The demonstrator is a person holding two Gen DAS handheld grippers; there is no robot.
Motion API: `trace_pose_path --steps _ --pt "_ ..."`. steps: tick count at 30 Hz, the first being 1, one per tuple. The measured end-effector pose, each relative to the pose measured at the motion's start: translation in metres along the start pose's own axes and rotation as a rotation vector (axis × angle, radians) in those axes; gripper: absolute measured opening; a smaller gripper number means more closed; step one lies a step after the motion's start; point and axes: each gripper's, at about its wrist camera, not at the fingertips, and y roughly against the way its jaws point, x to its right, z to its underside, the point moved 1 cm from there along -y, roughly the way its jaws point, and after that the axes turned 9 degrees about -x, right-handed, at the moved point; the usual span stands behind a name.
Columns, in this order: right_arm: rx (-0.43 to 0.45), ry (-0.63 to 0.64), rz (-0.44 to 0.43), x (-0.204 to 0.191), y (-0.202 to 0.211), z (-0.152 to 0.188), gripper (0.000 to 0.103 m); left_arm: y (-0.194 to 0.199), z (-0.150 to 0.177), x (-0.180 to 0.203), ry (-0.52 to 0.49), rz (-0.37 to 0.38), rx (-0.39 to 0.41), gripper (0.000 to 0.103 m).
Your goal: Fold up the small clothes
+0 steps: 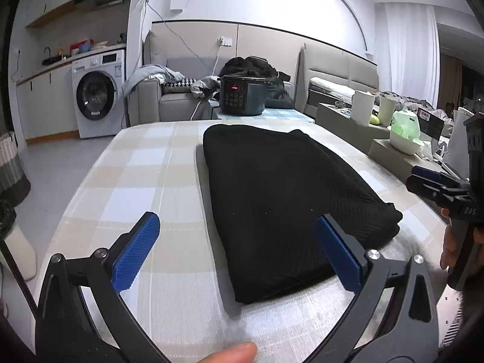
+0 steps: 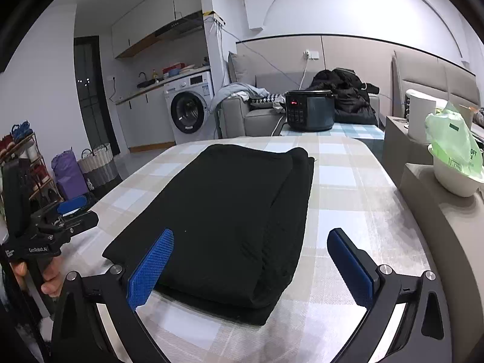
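A black knit garment (image 1: 281, 199) lies folded into a long rectangle on the checked tablecloth (image 1: 145, 163); it also shows in the right wrist view (image 2: 230, 217). My left gripper (image 1: 239, 254) is open and empty, hovering just short of the garment's near end. My right gripper (image 2: 251, 269) is open and empty over the garment's near right corner. The right gripper also shows at the right edge of the left wrist view (image 1: 429, 181). The left gripper shows at the left edge of the right wrist view (image 2: 72, 208).
A dark rice cooker (image 1: 242, 95) stands beyond the table's far edge. A grey side ledge (image 2: 438, 211) on the right holds a white bowl with a green bag (image 2: 453, 163) and a white cylinder (image 1: 363, 106). A washing machine (image 1: 96, 93) and baskets (image 2: 96, 163) are at left.
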Motion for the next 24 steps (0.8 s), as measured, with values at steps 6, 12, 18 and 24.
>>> trace_pose_path --steps 6,12,18,24 --pt "0.031 -0.046 -0.007 0.010 -0.003 0.003 0.103 -0.004 -0.002 -0.001 0.011 0.003 0.019 0.102" --pt "0.059 -0.042 0.001 0.010 0.001 0.004 0.103 -0.009 -0.004 0.001 -0.005 -0.005 0.008 0.102" --pt "0.080 -0.036 0.005 0.011 0.004 0.005 0.103 -0.010 -0.004 -0.001 -0.003 -0.009 0.006 0.102" --pt "0.111 -0.034 0.011 0.011 0.009 0.007 0.103 -0.015 -0.003 -0.003 0.001 0.005 -0.010 0.102"
